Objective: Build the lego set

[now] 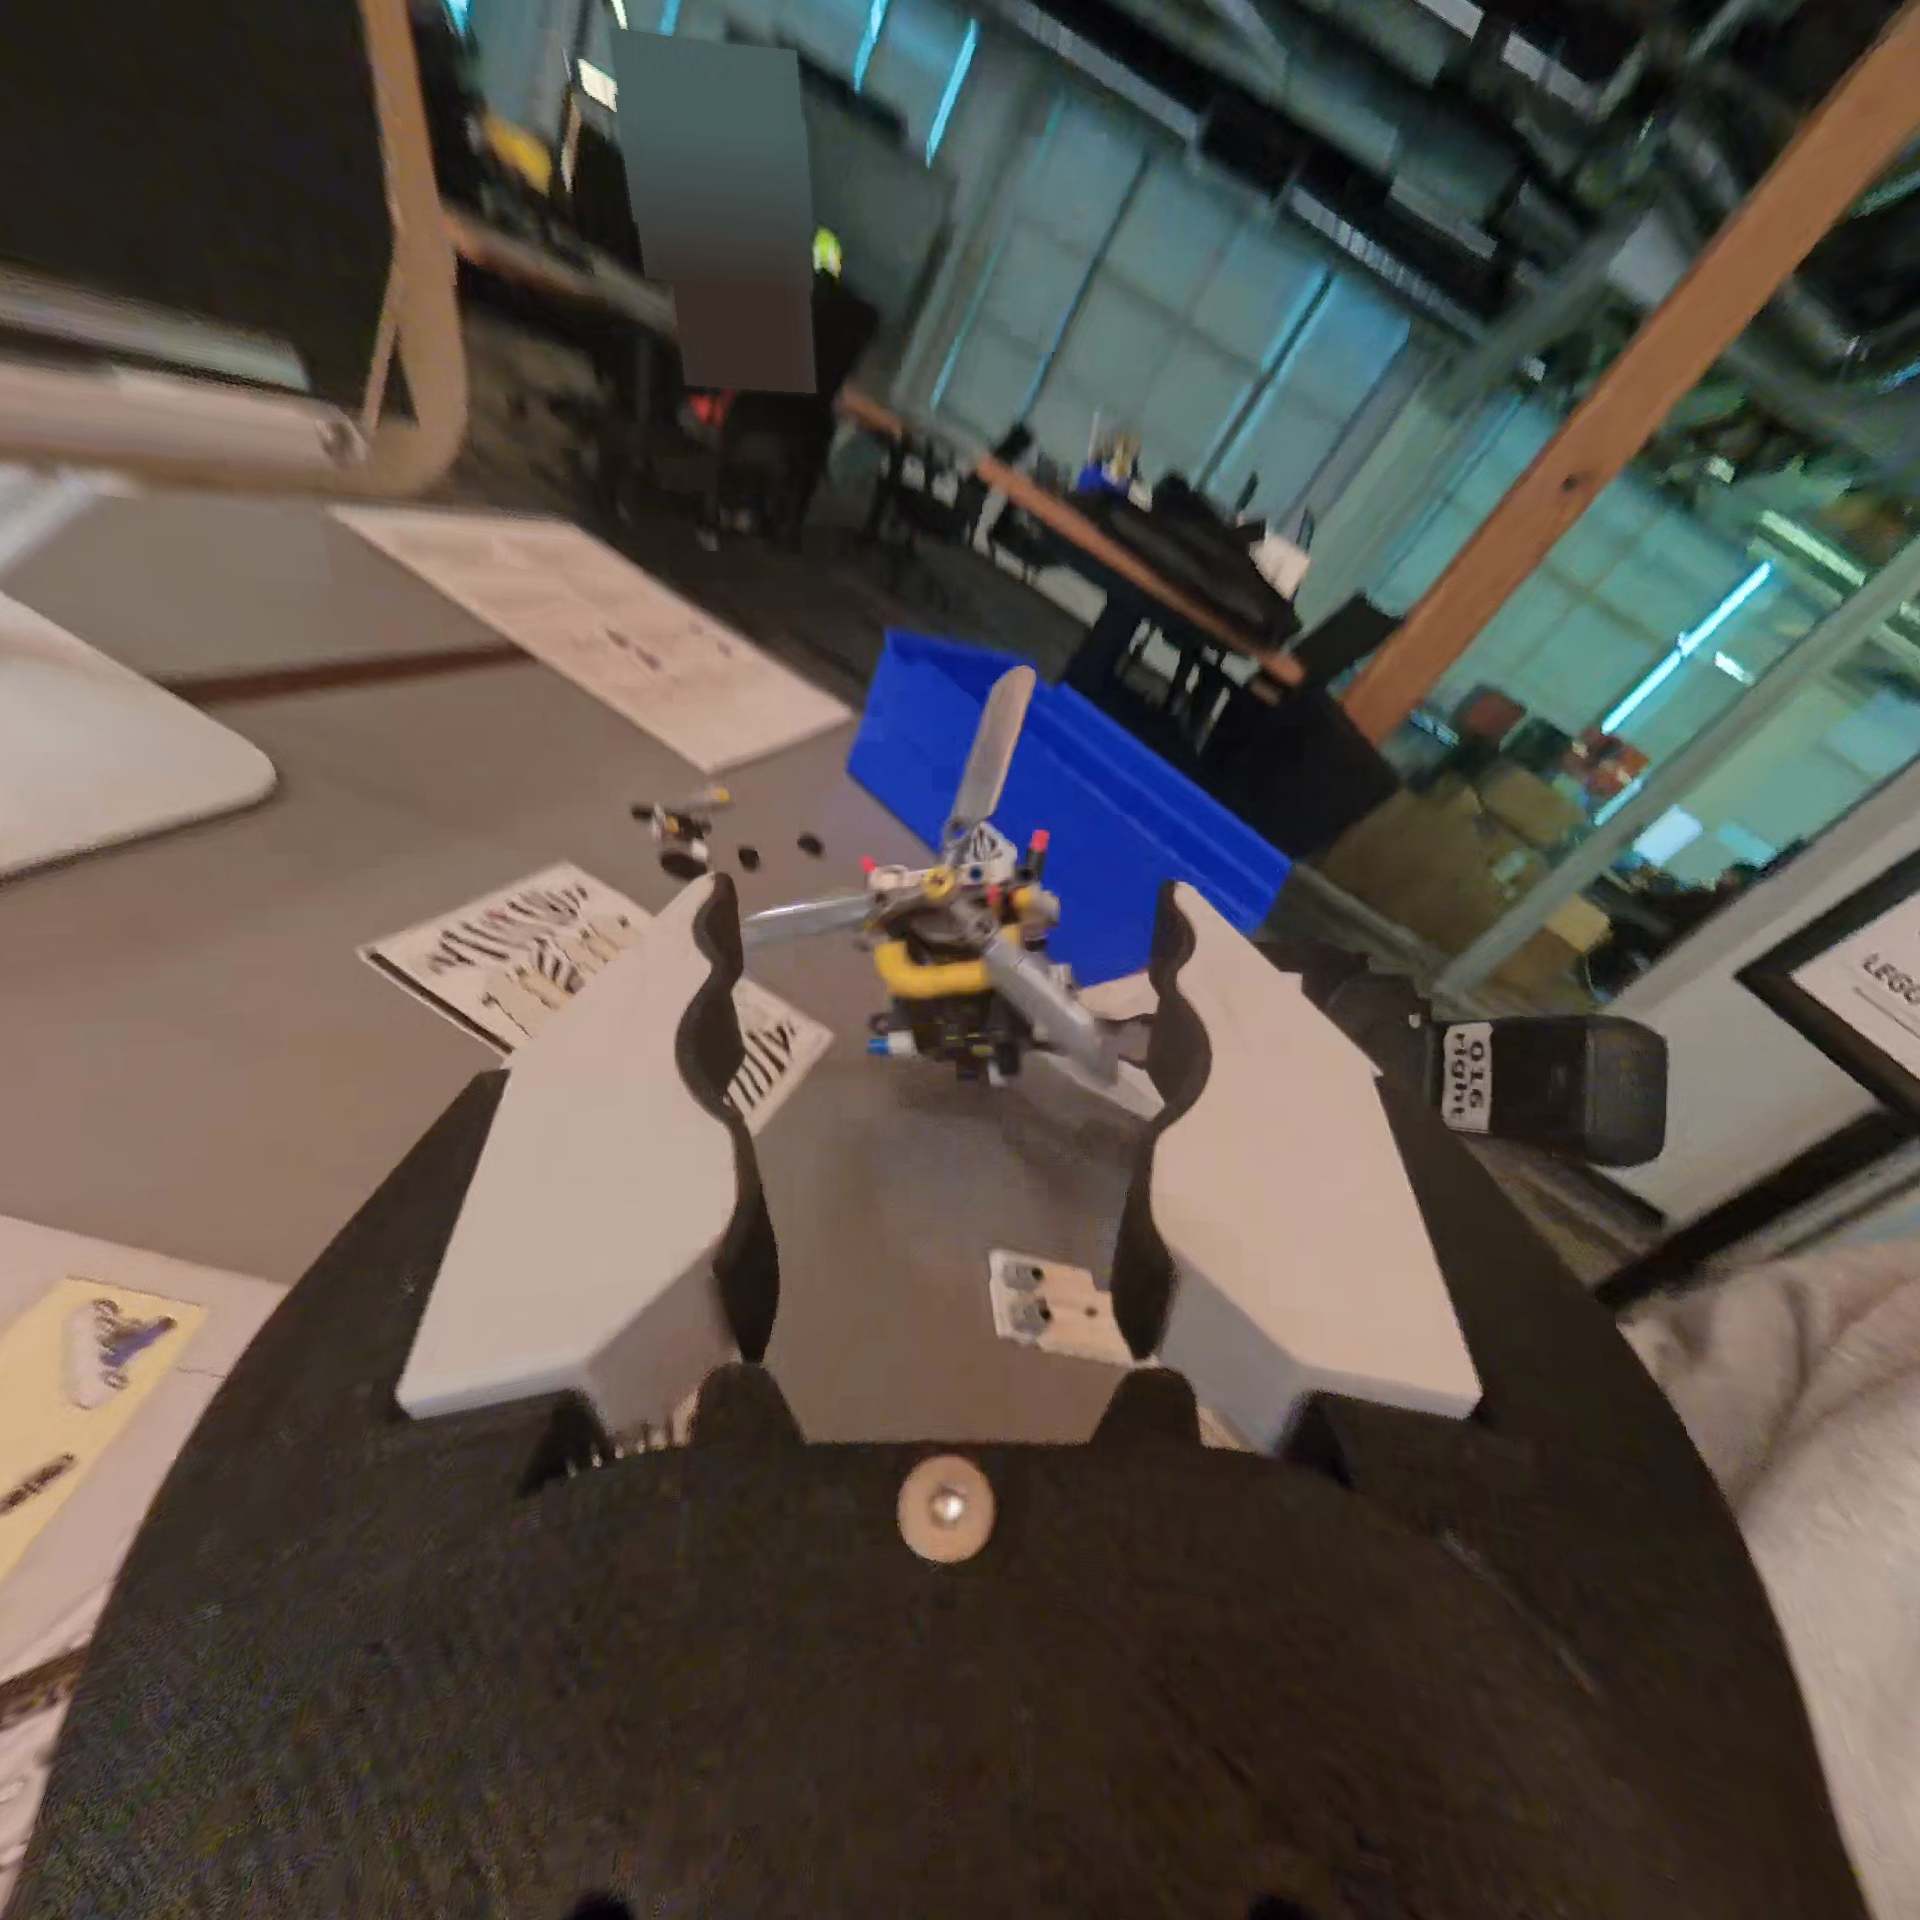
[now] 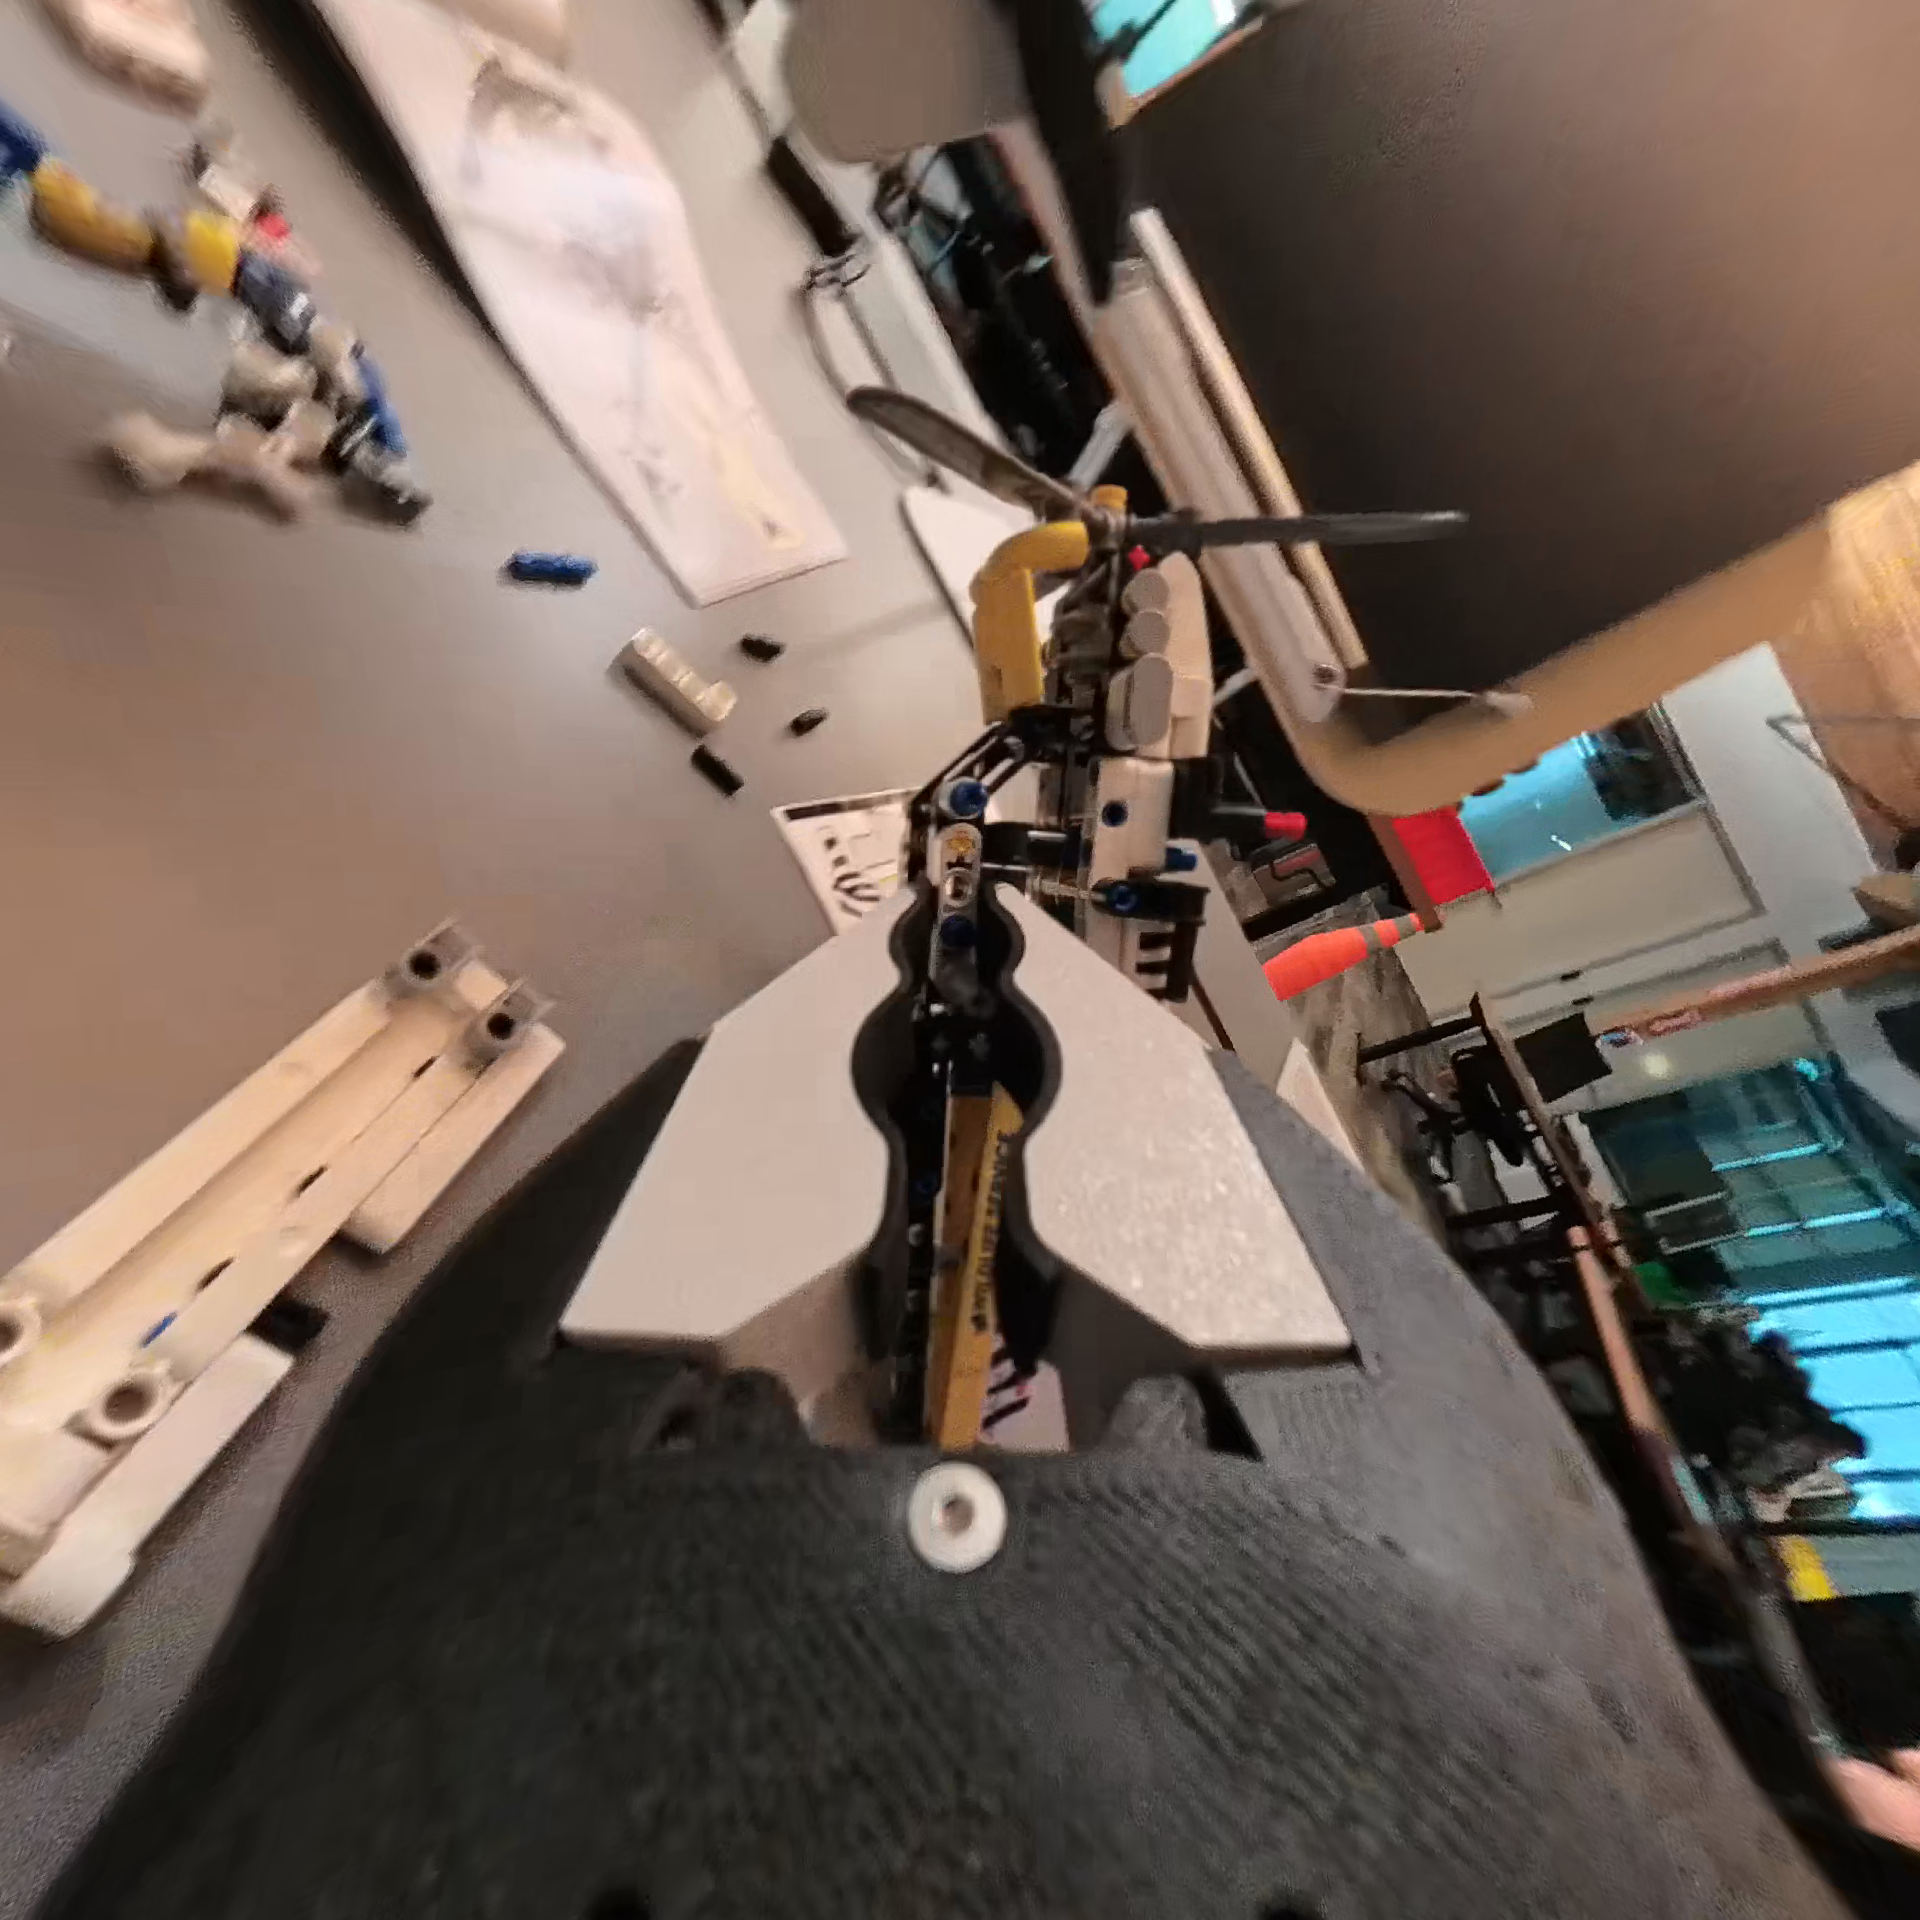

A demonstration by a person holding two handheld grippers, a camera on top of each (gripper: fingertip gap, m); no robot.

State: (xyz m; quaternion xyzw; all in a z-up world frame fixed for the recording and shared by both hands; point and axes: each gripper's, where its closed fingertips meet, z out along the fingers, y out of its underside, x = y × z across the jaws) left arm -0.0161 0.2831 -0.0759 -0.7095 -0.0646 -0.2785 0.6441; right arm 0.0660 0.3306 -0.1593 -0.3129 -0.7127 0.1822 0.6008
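A partly built lego helicopter (image 1: 951, 966), yellow, black and grey with grey rotor blades, hangs above the grey table (image 1: 416, 790). My left gripper (image 1: 945, 925) is open and empty, its jaws wide apart, just short of the model. My right gripper (image 2: 956, 935) is shut on the model's black and yellow tail beam (image 2: 966, 1226) and holds the helicopter (image 2: 1101, 717) tilted in the air. The right gripper's black body (image 1: 1538, 1081) shows at the right of the left wrist view.
A blue bin (image 1: 1049, 779) stands behind the model. Sticker sheets (image 1: 530, 956), an instruction sheet (image 1: 603, 623), black pins (image 1: 748, 857) and a small white piece (image 1: 1049, 1314) lie on the table. Long white panels (image 2: 260, 1195), a grey piece (image 2: 675, 675), a blue pin (image 2: 551, 566) and a pile of parts (image 2: 260, 343) lie to the left. Tip to tip, the grippers are about 12 cm apart.
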